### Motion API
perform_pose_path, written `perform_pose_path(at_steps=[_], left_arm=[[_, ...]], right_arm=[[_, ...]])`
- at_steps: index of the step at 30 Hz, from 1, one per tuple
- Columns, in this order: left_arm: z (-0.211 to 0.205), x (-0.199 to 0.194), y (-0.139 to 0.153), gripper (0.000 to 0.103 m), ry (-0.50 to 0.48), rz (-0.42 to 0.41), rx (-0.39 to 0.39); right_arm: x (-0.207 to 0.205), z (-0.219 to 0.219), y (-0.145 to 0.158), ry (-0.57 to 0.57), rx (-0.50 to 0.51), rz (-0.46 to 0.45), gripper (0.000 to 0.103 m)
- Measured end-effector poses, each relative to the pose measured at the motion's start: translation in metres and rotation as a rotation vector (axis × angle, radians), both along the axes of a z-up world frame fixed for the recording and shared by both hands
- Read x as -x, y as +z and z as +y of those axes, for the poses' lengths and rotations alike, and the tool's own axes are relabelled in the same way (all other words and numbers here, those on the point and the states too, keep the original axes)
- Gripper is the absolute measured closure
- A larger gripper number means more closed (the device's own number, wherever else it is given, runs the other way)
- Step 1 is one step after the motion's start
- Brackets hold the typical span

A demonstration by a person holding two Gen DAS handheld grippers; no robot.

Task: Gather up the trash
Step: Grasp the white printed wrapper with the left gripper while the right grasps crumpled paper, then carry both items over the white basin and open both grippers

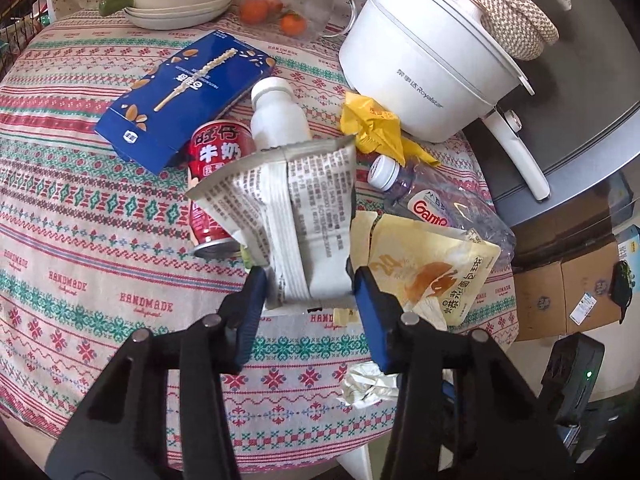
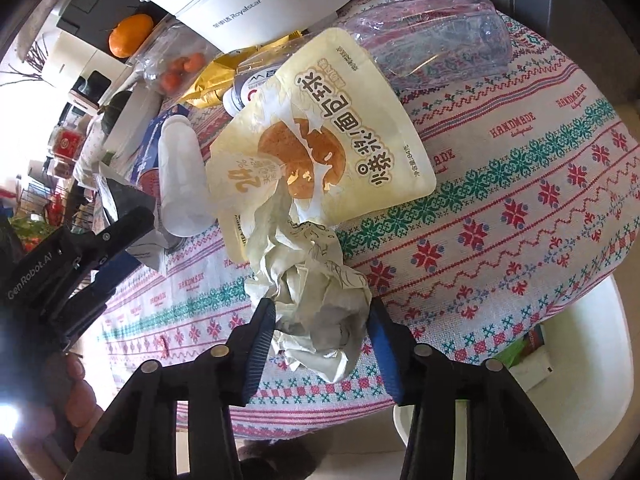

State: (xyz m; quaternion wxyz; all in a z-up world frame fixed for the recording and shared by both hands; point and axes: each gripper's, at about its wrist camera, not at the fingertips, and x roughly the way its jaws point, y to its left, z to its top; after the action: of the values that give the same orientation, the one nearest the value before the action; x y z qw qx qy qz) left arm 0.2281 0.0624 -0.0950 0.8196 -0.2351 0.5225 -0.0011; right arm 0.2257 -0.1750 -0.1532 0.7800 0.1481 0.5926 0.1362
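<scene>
pickup step: left claw point(image 1: 308, 280) clamps the printed wrapper point(image 1: 292, 216), right claw point(image 2: 322, 330) pinches the crumpled paper point(image 2: 320, 300). next, i judge: lift both clear of the tabletop point(image 1: 80, 220).

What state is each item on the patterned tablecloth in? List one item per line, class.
Grey printed foil packet: torn open, clamped by left hand-held gripper.
Crumpled white paper wad: squeezed between right hand-held gripper pads.
Red drink can: lying on its side.
Clear plastic bottle: capped, lying down.
White plastic bottle: capped.
Blue snack box: lying flat.
Yellow wrapper: crumpled.
</scene>
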Motion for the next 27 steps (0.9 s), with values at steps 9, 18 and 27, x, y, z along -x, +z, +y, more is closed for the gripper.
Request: perform_pose_path(at_steps=[9, 18, 27], left_arm=[[0.001, 0.020, 0.008, 0.056, -0.086, -0.008, -0.008], [-0.016, 0.050, 0.024, 0.056, -0.227, -0.037, -0.035], [-0.056, 0.082, 0.034, 0.056, -0.403, -0.071, -0.086]], right_arm=[[0.016, -0.010, 0.033, 0.023, -0.024, -0.082, 0.065], [0.038, -0.040, 0.060, 0.037, -0.029, -0.143, 0.065], [0.068, -0.085, 0.078, 0.024, -0.003, -0.192, 0.065]])
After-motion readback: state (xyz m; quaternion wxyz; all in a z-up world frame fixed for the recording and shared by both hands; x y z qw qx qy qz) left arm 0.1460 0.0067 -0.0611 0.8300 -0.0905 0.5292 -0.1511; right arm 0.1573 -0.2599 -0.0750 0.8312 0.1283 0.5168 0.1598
